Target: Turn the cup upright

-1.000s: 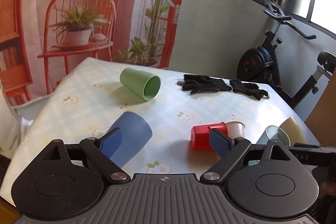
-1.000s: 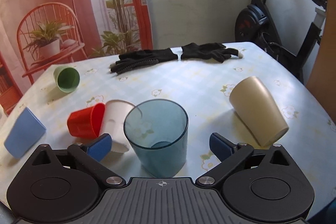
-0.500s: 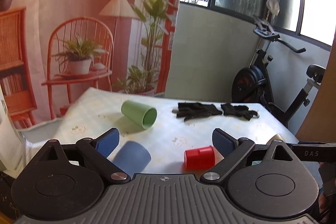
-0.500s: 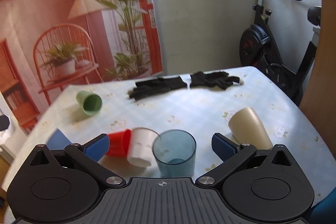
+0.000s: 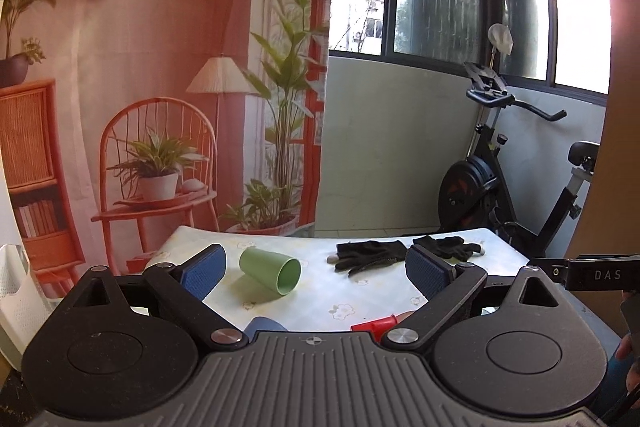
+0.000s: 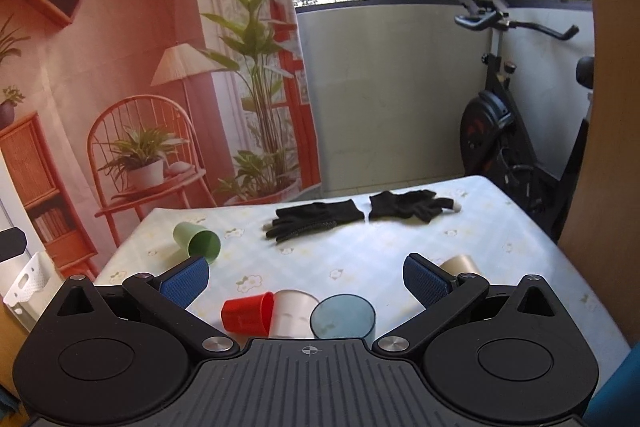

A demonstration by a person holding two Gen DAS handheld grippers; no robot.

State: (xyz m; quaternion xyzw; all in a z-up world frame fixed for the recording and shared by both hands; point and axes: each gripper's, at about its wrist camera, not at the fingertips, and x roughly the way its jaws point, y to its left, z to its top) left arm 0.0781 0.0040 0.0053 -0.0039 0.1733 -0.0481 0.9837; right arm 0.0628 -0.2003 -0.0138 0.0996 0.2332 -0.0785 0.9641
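A clear blue cup [image 6: 343, 319] stands upright on the table near my right gripper [image 6: 306, 279], which is open, empty and raised behind it. A red cup [image 6: 246, 315] and a white cup [image 6: 290, 313] lie on their sides to its left, a beige cup [image 6: 460, 263] lies on its right and a green cup [image 6: 198, 242] lies at the far left. My left gripper [image 5: 316, 269] is open and empty above the near table edge. In its view the green cup [image 5: 270, 270] lies ahead, and only the tops of a blue cup [image 5: 265, 325] and the red cup [image 5: 374, 325] show.
Two black gloves [image 6: 320, 217] lie at the far side of the flowered table [image 6: 380, 259]. An exercise bike [image 6: 504, 131] stands at the back right. A white basket [image 6: 24, 277] sits left of the table. A printed backdrop hangs behind.
Both grippers have pulled back and risen away from the table, so the cups sit lower and smaller in view. The clear blue cup stays upright where it was.
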